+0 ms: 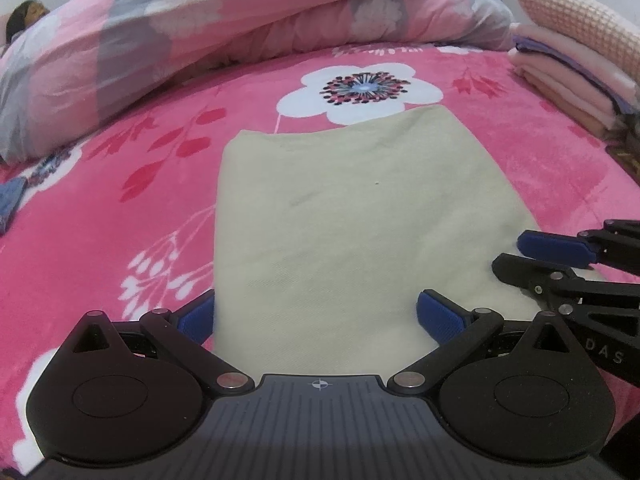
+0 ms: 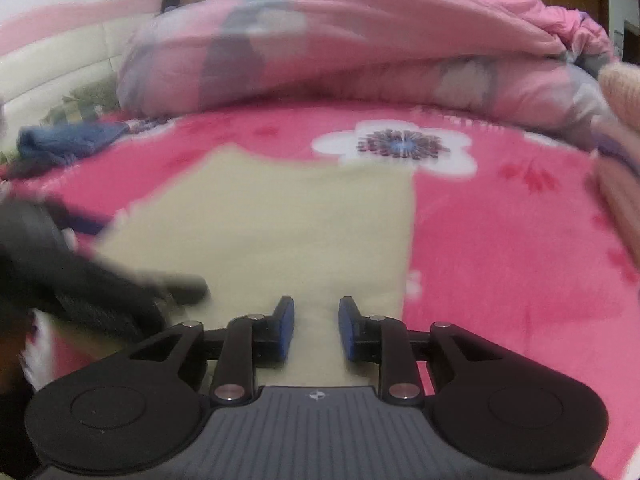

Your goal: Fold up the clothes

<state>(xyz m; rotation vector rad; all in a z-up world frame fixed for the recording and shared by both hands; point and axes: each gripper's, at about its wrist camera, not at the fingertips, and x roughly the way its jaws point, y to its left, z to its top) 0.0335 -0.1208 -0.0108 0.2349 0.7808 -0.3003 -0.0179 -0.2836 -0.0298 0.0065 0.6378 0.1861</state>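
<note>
cream cloth [image 1: 344, 216] flat on pink bedspread [image 1: 120, 208], left gripper [image 1: 316, 316] wide open, right gripper [image 2: 316, 328] slightly parted, both empty

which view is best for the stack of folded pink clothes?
Left wrist view. The stack of folded pink clothes sits sharp at the right edge, separate layers visible, a knit piece on top. The right wrist view catches only a blurred pink sliver of it at its right border, layers not distinguishable.

A folded garment [image 1: 344, 216] lies flat on the bed [image 1: 120, 208], in the middle. Behind it a bunched quilt [image 1: 208, 28] runs across the bed. A stack of folded clothes [image 1: 576, 76] sits to the right, a crumpled cloth [image 2: 68, 140] far left.
</note>
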